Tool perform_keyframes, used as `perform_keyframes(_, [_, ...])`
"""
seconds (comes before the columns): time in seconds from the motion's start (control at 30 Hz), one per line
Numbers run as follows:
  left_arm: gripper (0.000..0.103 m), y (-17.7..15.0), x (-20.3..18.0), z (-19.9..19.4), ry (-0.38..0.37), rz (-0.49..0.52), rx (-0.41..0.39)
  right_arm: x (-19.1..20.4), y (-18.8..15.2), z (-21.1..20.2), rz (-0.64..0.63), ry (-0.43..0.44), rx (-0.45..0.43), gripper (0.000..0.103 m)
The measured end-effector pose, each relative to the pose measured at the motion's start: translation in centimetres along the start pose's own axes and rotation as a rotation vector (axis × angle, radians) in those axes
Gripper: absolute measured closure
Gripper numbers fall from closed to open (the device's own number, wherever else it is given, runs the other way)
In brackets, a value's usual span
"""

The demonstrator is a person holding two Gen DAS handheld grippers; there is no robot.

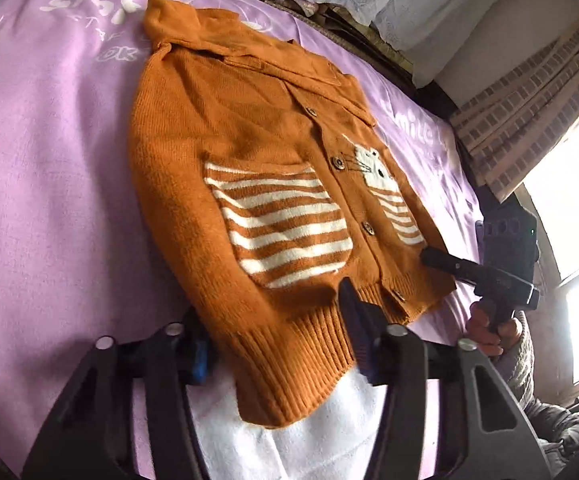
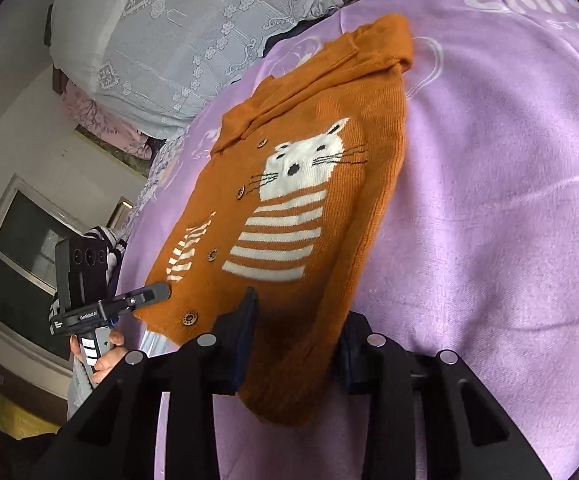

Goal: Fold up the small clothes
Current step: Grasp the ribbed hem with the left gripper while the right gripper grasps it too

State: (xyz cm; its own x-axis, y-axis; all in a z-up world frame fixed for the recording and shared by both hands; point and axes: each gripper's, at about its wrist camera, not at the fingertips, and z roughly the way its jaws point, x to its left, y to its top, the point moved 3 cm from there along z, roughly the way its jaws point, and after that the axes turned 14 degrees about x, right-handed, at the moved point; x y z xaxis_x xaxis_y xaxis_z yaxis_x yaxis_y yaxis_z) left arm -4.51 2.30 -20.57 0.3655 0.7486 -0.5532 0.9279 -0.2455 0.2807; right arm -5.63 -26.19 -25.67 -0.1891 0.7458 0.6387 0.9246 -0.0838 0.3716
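Observation:
An orange knitted cardigan (image 1: pixel 229 140) with a white cat, striped patches and wooden buttons lies front up on a purple blanket (image 1: pixel 49 160). My left gripper (image 1: pixel 277 340) is shut on the ribbed hem at one bottom corner, and the cloth fills the gap between its pads. In the right wrist view the same cardigan (image 2: pixel 317 92) runs away from my right gripper (image 2: pixel 297 332), which is shut on the other bottom corner; the hem hangs below its fingers. Each gripper shows in the other's view, held in a person's hand (image 2: pixel 105 360).
The purple blanket (image 2: pixel 489 200) spreads wide on both sides of the cardigan. A white cloth (image 1: pixel 289 452) lies under the hem near me. A white lace cover (image 2: pixel 169 40) is heaped behind. A bright window (image 1: pixel 569 200) and a patterned curtain (image 1: pixel 529 120) stand at one side.

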Motion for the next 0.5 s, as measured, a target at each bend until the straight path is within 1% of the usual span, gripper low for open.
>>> perform_keyframes(0.03, [0.070,0.3,0.4,0.1,-0.010,-0.017,0.000,0.0,0.0,0.1,0.007,0.012,0.000,0.069])
perform_keyframes(0.07, [0.073,0.4,0.8,0.1,-0.022,-0.031,0.000,-0.1,0.2,0.0,0.009,0.014,-0.001,0.071])
perform_keyframes(0.13, [0.084,0.4,1.3,0.0,-0.051,-0.054,-0.003,0.1,0.0,-0.2,0.007,0.009,-0.012,0.077])
perform_keyframes(0.17, [0.085,0.3,1.3,0.0,-0.054,-0.057,-0.005,0.1,-0.1,-0.3,0.007,0.008,-0.018,0.087])
perform_keyframes(0.2, [0.087,0.2,1.2,-0.1,-0.049,-0.055,-0.008,0.2,-0.4,-0.4,0.009,0.008,-0.026,0.092])
perform_keyframes(0.27, [0.090,-0.1,0.9,-0.4,-0.030,-0.044,-0.020,0.2,-0.5,-0.9,0.004,0.007,-0.044,0.096])
perform_keyframes(0.37, [0.090,-0.4,1.1,-0.9,-0.027,-0.038,-0.033,0.4,-0.7,-1.4,-0.008,0.007,-0.060,0.097])
perform_keyframes(0.47, [0.091,-0.4,1.1,-0.7,-0.023,-0.034,-0.028,0.0,-0.6,-1.1,-0.001,0.004,-0.039,0.097])
perform_keyframes(0.5, [0.091,-0.3,0.9,-0.6,-0.008,-0.026,-0.026,-0.1,-0.5,-0.9,0.000,0.002,-0.027,0.097])
